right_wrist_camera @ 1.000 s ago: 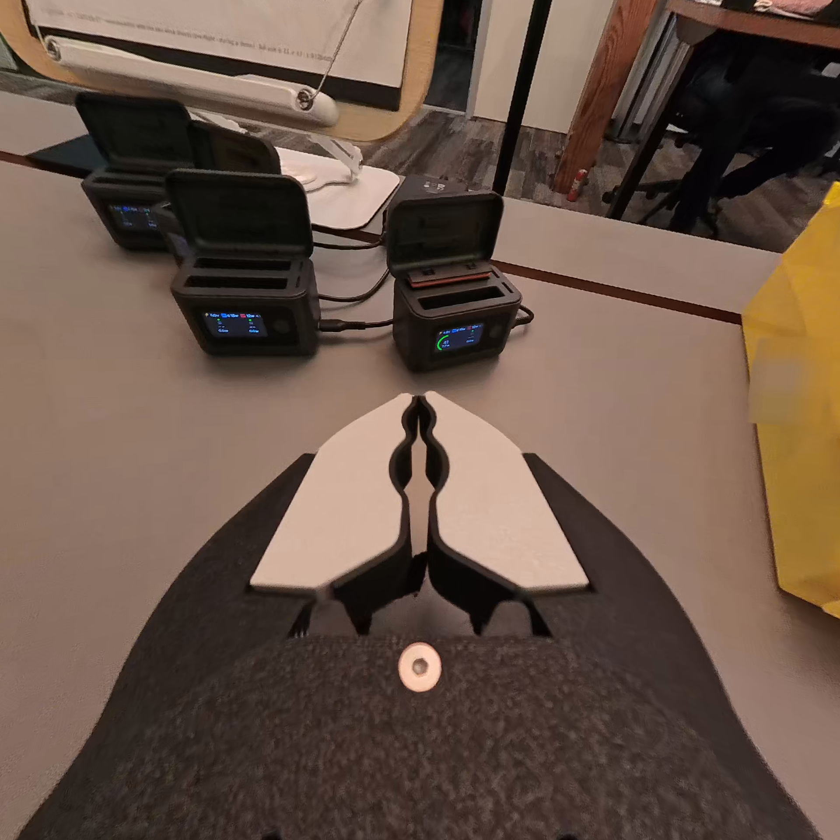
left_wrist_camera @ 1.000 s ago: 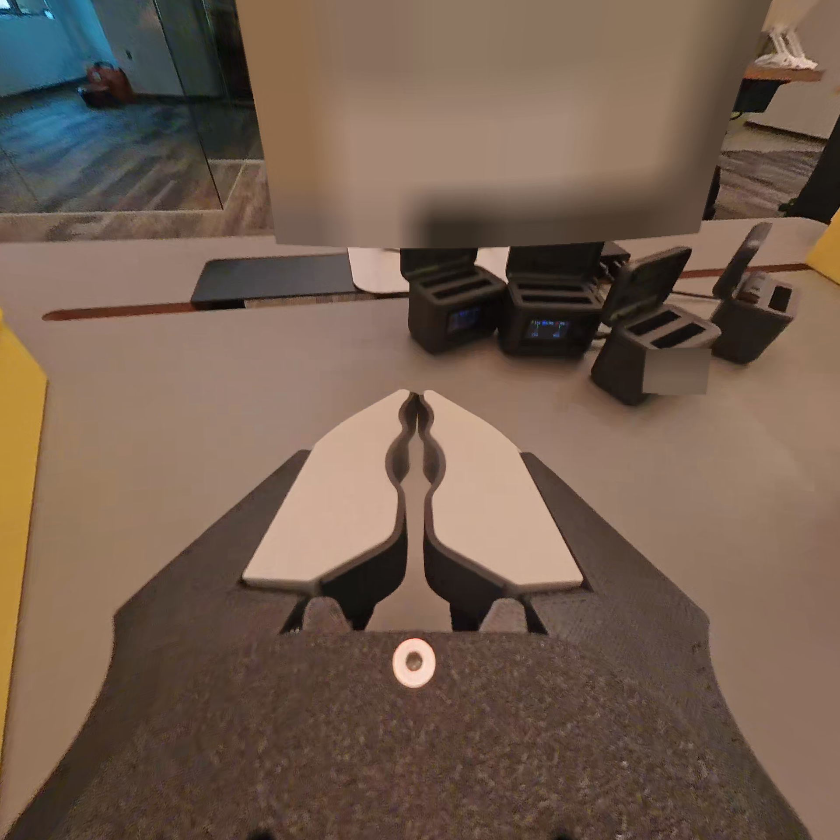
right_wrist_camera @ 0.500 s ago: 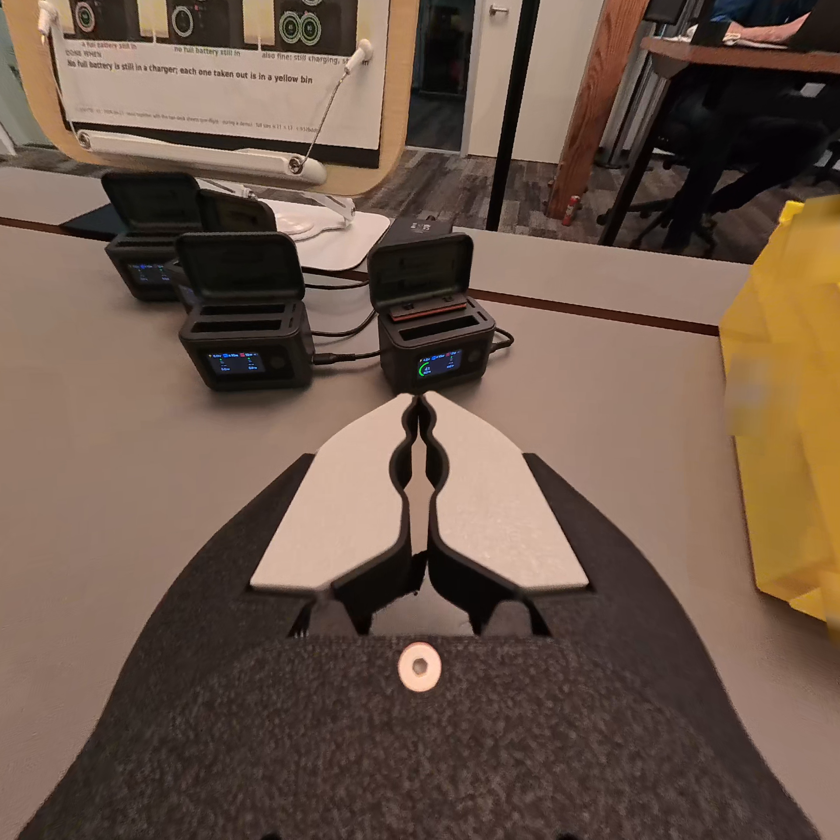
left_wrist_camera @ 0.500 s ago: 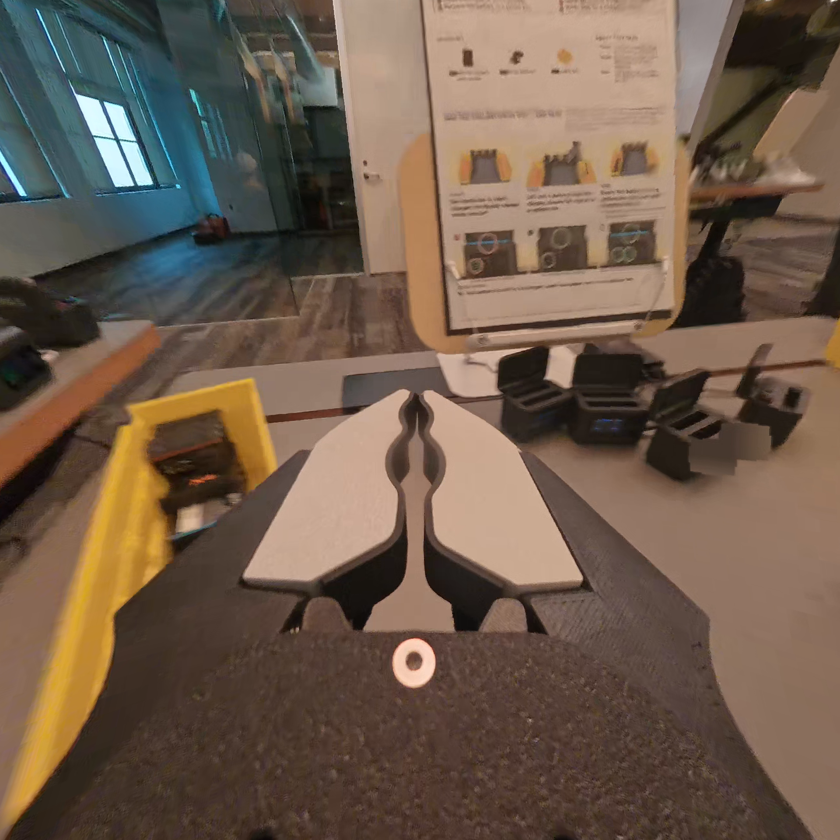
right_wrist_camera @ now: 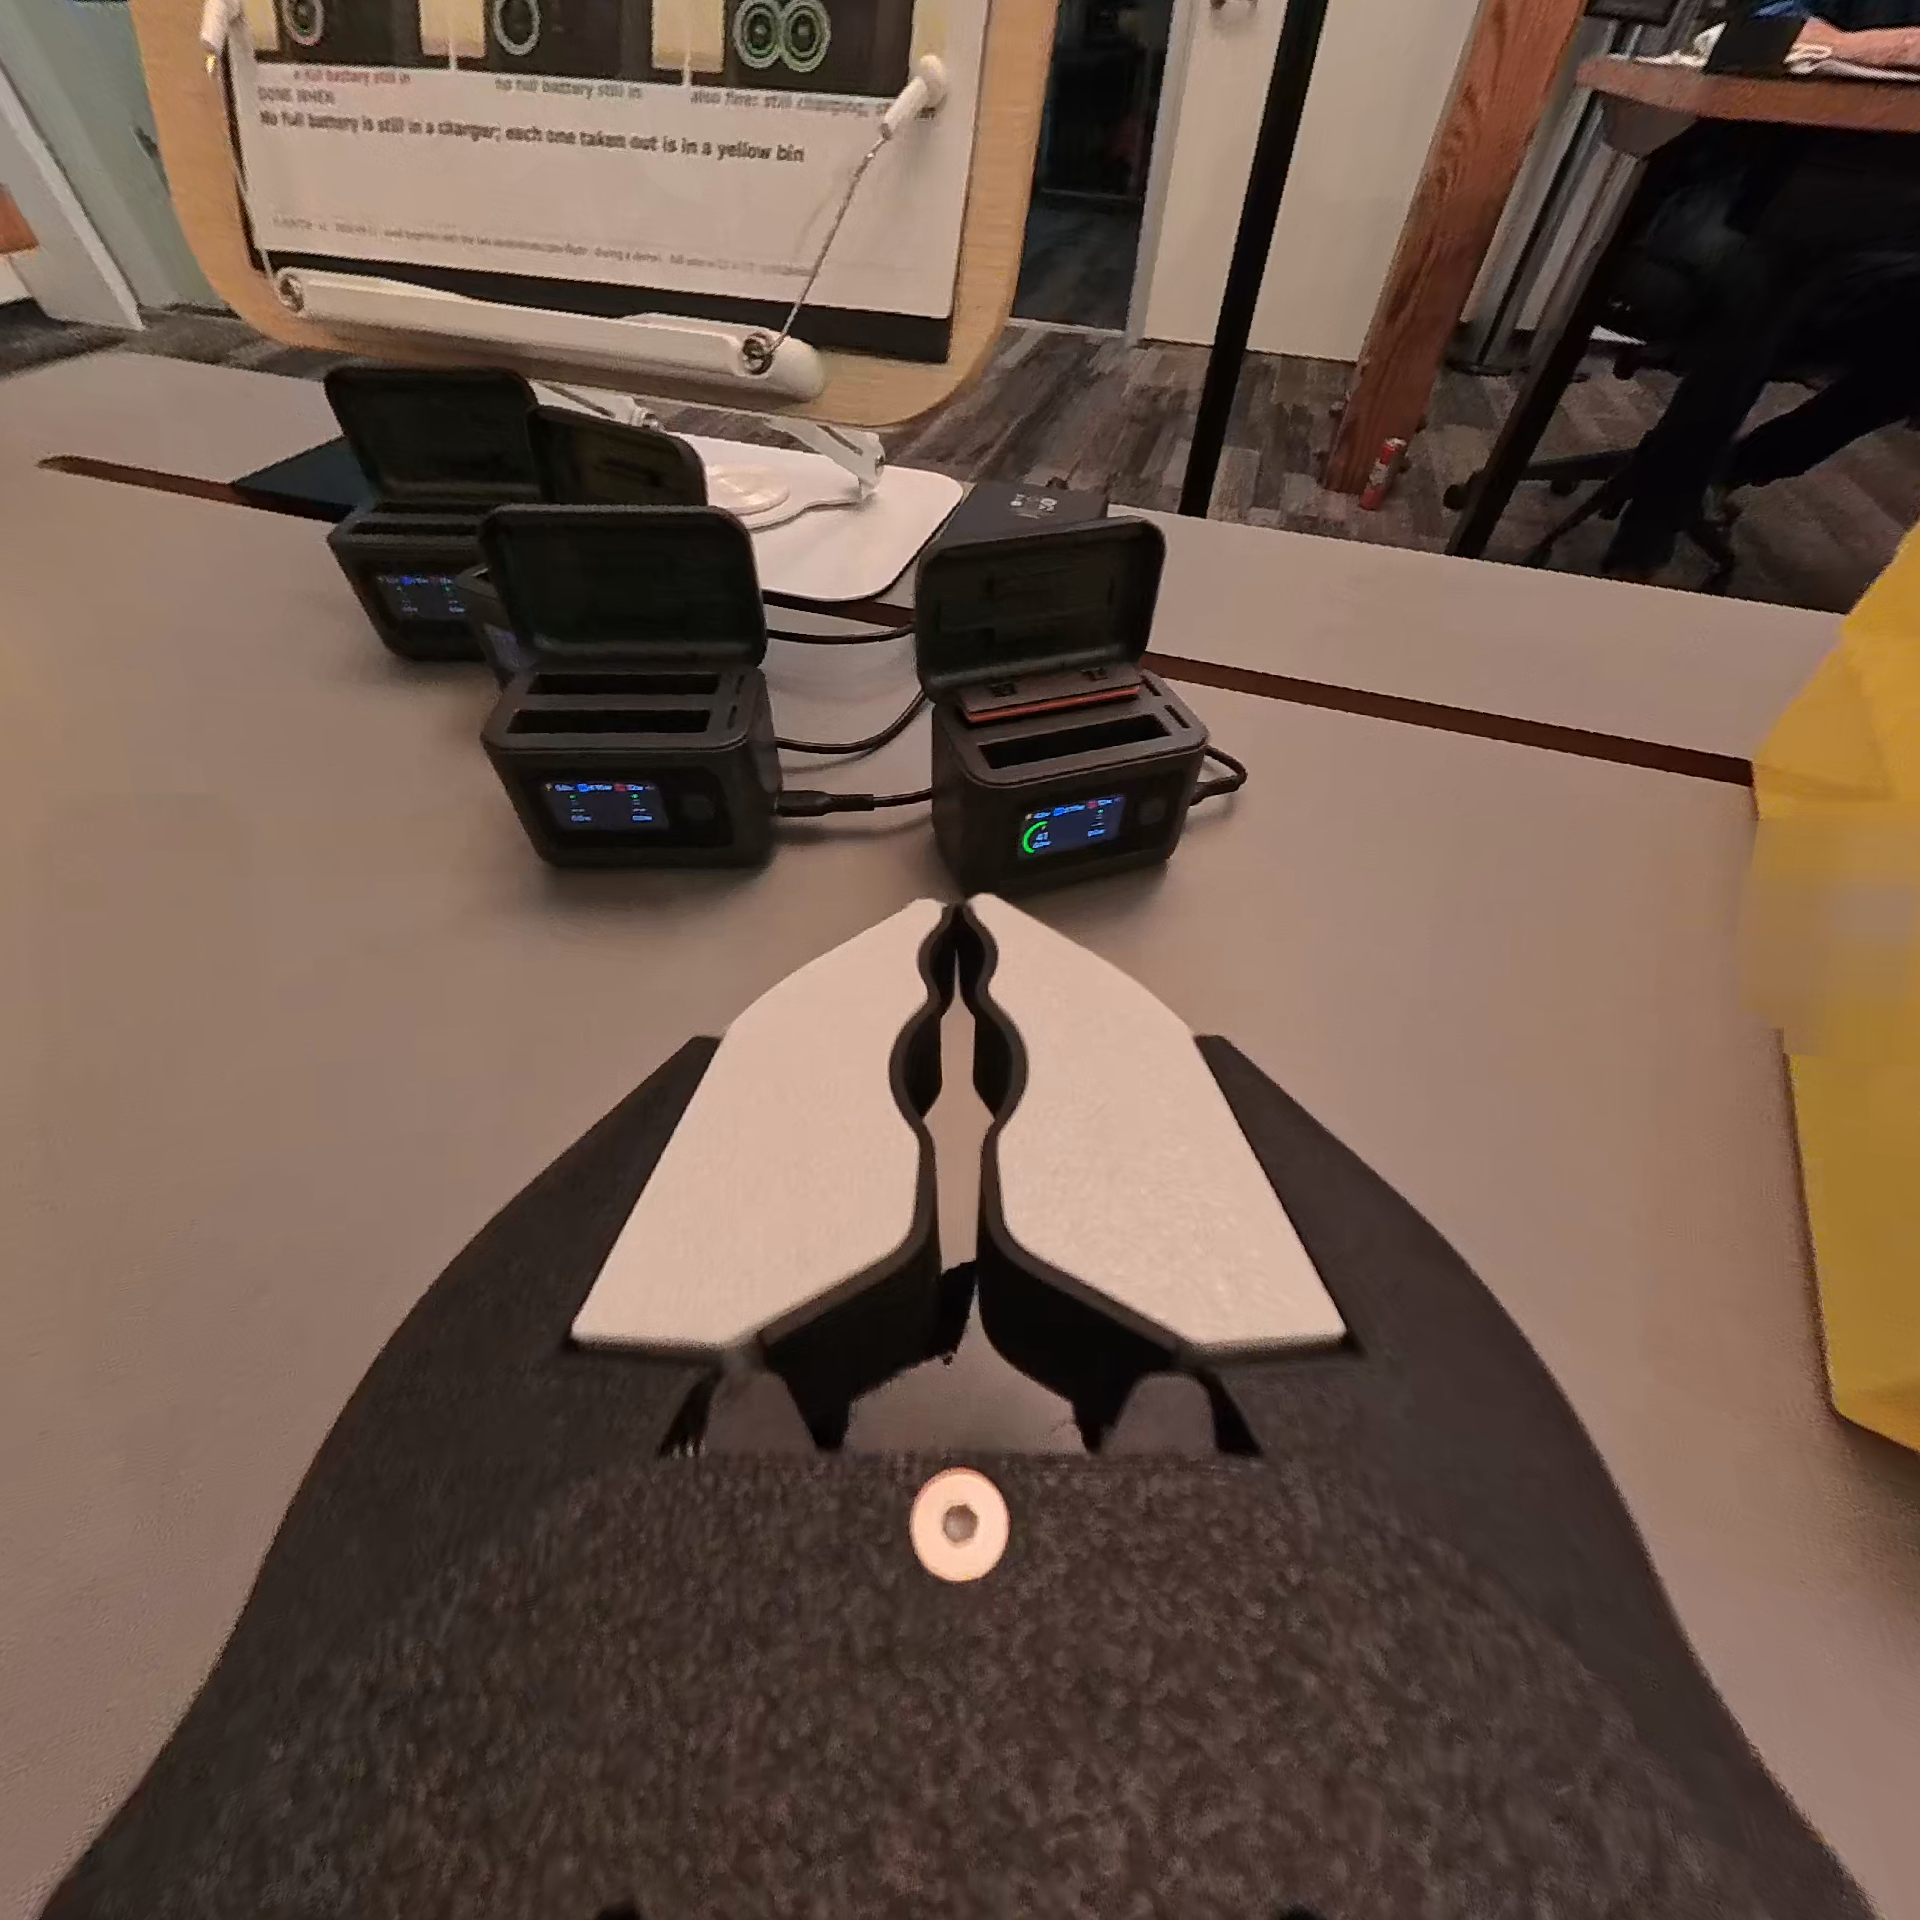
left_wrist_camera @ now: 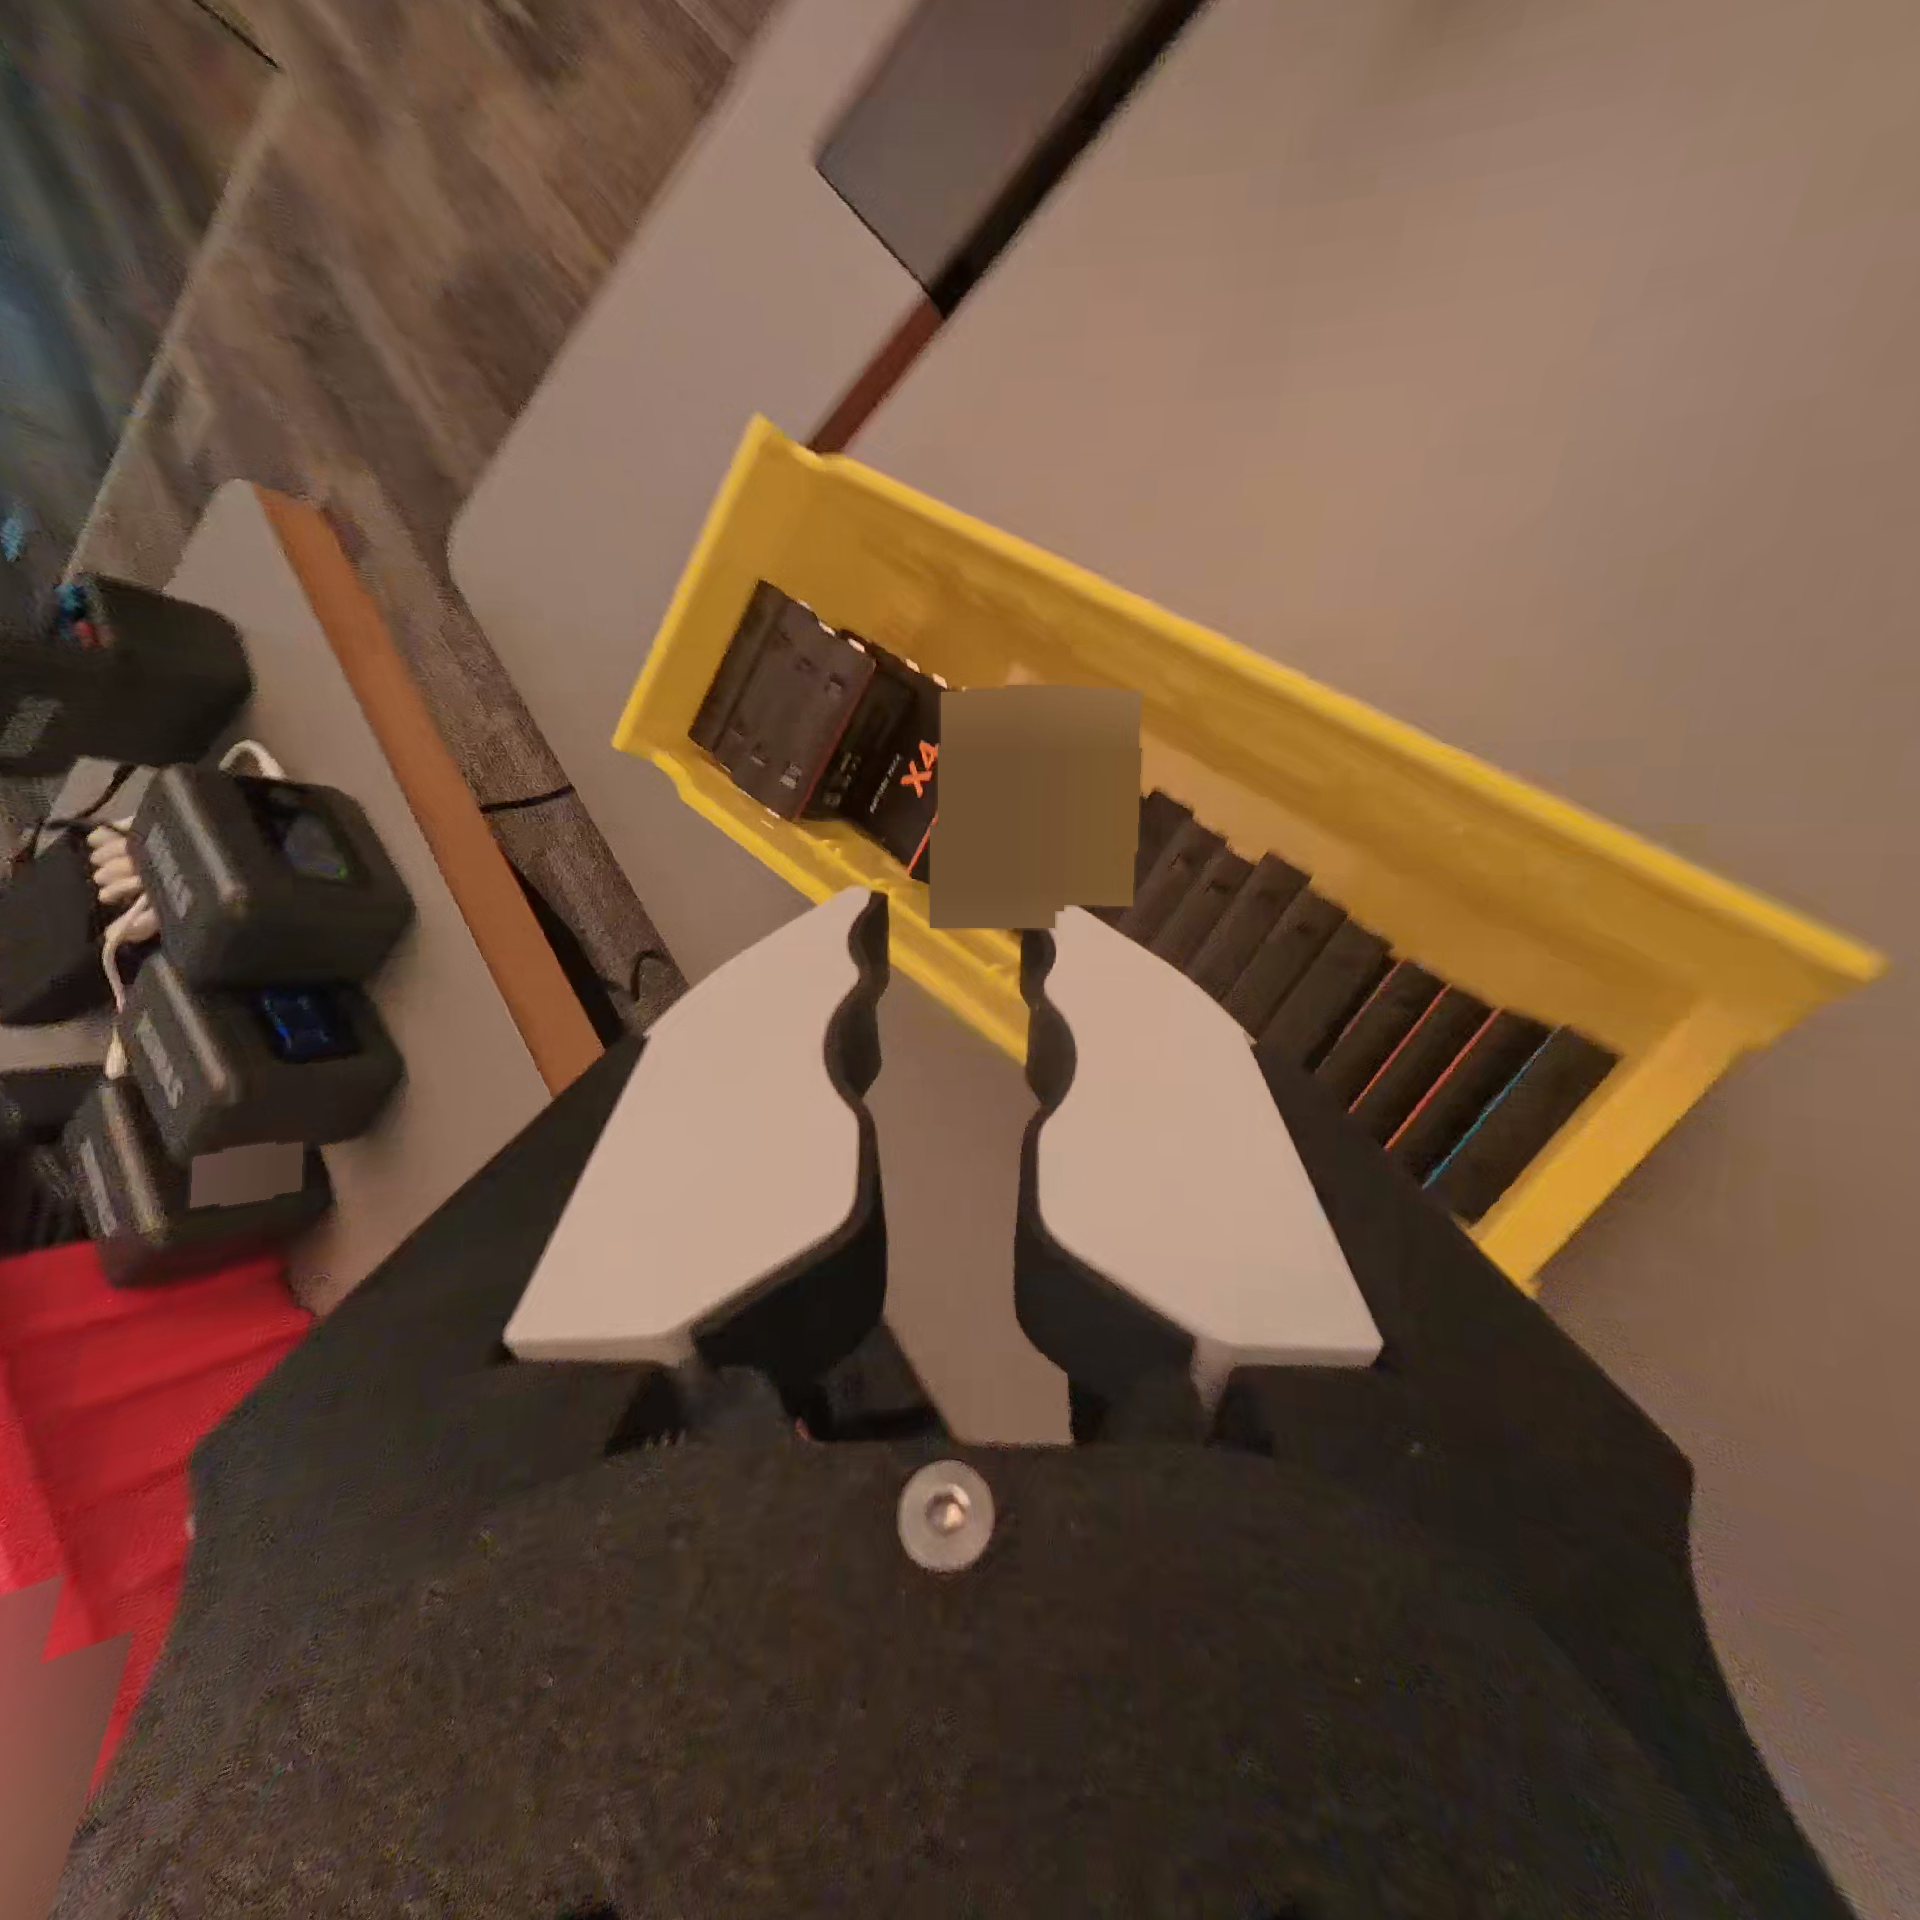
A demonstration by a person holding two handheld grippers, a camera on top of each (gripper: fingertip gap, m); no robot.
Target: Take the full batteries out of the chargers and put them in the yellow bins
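Yellow bin (left_wrist_camera: 1382, 748): lies on the grey table (left_wrist_camera: 1558, 312), just beyond the left gripper's tips; a row of dark batteries (left_wrist_camera: 1351, 997) stands edge-up along it, and two more batteries (left_wrist_camera: 821, 717) lie loose at its far end.
Left gripper (left_wrist_camera: 951, 920): jaws parted to a moderate gap, nothing between them; the view is tilted and aimed down at the bin.
Right gripper (right_wrist_camera: 958, 912): jaws closed tip to tip, holding nothing; it hovers over the table, facing the chargers.
Near right charger (right_wrist_camera: 1065, 790): lid up; one orange-edged battery (right_wrist_camera: 1049, 698) sits in the rear slot, the front slot is empty, and a green ring shows on the screen.
Near left charger (right_wrist_camera: 634, 769): lid up, both slots empty.
Rear chargers (right_wrist_camera: 416, 566): lids up; the visible slots look empty, the second unit partly hidden.
Second yellow bin (right_wrist_camera: 1860, 935): at the right edge of the right wrist view, blurred.
Progress: judged late; most slots are cleared and the bin is well stocked. One battery is left in a charger, and whether it counts as full cannot be told.
Change from earlier frames: the left gripper, shut half a second ago and facing the chargers, has swung down over the bin and opened; the right gripper stays shut and has drawn back slightly.
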